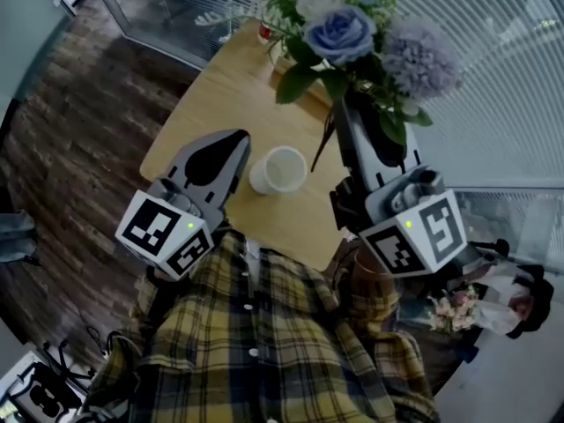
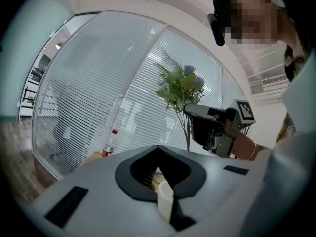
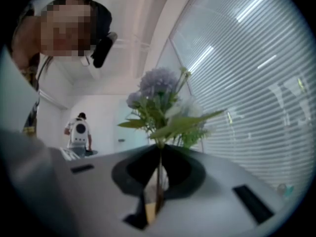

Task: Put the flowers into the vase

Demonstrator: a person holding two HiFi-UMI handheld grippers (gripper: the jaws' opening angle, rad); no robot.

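The flowers (image 1: 352, 38), a blue rose, a lilac globe bloom and green leaves, are held by their stems in the right gripper (image 1: 350, 104), whose jaws are clamped on them, with the blooms spread just beyond the jaw tips. The white vase (image 1: 280, 171) is seen standing on the tabletop (image 1: 220, 95) between the two grippers, near the tips of the left gripper (image 1: 233, 144), whose jaws are brought together on nothing. A red-capped bottle (image 1: 264, 32) is set well beyond both jaws, by the tabletop's far edge. Dark wooden floor (image 1: 79, 130) is seen outside the left jaws, and a glass wall with blinds (image 1: 493, 77) beyond the right jaws. Bare tabletop is left around the vase.
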